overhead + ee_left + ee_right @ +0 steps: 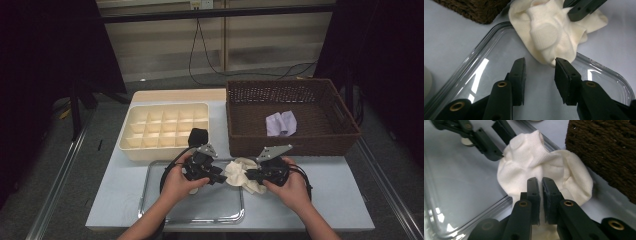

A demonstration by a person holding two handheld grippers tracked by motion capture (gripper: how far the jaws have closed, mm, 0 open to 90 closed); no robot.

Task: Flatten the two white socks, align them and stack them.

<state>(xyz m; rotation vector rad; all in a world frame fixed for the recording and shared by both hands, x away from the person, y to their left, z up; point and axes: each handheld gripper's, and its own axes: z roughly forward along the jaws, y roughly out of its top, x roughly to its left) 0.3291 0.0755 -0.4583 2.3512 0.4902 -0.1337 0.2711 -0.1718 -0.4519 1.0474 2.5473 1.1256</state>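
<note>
A cream sock lies bunched across the right rim of a clear tray, partly on the table. My right gripper is shut on a fold of the sock at its near side. My left gripper is open over the tray. Its jaws stand just short of the sock, and the right one is at the fabric's edge with nothing between them. In the high view the left gripper and the right gripper face each other across the sock.
A brown wicker basket stands at the back right with a lavender cloth inside. A cream divided organizer sits at the back left, with a black item at its front right corner. A small pale round thing lies on the tray.
</note>
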